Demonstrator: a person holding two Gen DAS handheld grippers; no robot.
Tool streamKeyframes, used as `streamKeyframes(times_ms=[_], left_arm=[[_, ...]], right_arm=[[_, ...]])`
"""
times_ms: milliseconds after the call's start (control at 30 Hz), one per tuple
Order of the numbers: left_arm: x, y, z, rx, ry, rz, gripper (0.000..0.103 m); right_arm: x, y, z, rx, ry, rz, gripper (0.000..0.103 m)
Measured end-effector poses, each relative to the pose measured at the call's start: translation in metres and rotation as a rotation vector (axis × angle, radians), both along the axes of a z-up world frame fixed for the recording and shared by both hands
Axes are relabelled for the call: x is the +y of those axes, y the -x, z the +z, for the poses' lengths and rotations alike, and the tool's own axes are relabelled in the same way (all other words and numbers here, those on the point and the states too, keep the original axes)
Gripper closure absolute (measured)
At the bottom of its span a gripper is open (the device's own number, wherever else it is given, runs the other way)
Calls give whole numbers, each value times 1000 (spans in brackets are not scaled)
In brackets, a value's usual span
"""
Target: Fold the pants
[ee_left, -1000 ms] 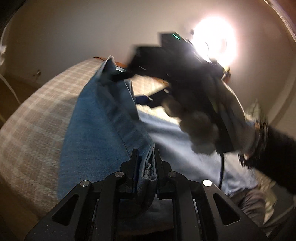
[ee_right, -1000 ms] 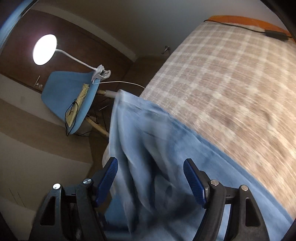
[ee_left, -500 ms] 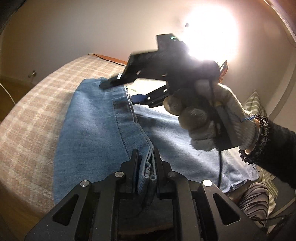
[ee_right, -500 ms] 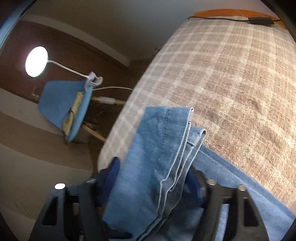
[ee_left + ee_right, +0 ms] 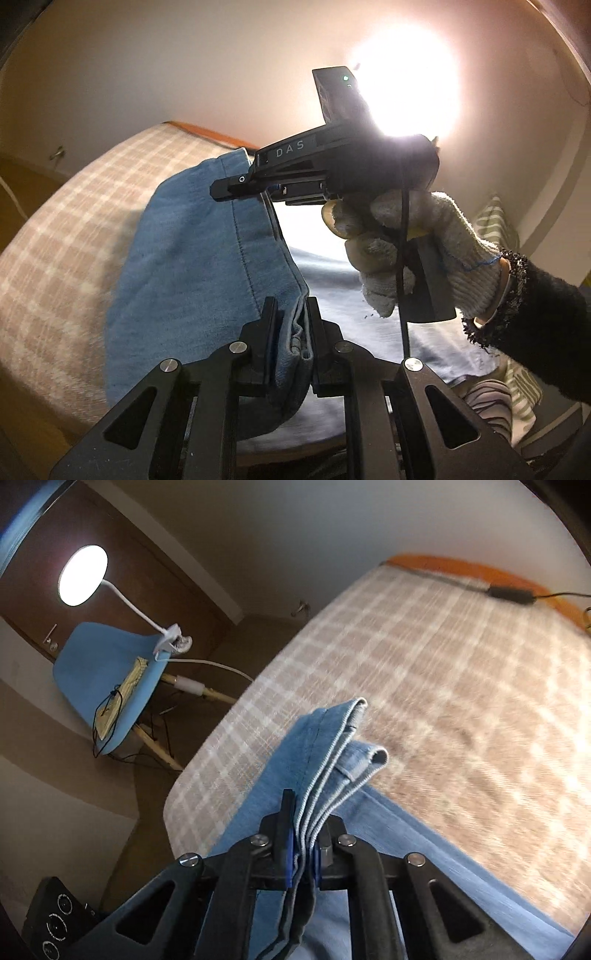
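On the bed: pants (image 5: 192, 258) lie on the checked bed cover (image 5: 62, 236), long axis running away from both tongs.
Left tongs (image 5: 290, 325): clamped on a bunched denim edge.
Right tongs (image 5: 304, 834): jaws have just closed, pinching stacked hems (image 5: 347, 734).
Nearer hand: both grip; neither is nearer.
Writing: "DAS" on the right tool's body (image 5: 291, 147).

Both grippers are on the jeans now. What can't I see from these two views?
- Left wrist view: lamp glare washes out the wall; the right gripper hides the jeans hem.
- Right wrist view: checked bedcover is motion-blurred; jeans waist is cut off below the frame.
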State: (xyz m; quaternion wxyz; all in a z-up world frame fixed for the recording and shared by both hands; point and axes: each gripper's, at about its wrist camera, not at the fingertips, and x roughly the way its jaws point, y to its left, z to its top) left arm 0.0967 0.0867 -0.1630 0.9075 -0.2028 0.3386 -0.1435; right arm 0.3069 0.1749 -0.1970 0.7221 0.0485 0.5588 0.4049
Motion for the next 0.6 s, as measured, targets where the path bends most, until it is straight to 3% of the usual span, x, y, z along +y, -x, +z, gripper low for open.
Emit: streamKeyframes(times_ms=[300,433,600], left_arm=[[-51,-12,25,-6,-10,-118,91],[-75,-19,26,19,-3,-162,91],[-110,-22,31,41,-64,-216,91]], right_arm=[[-69,16,38,-81,34,-79,99],[-103,22,40,-78,58,-128,99],[-142,30,40,-79,75,-163,99]])
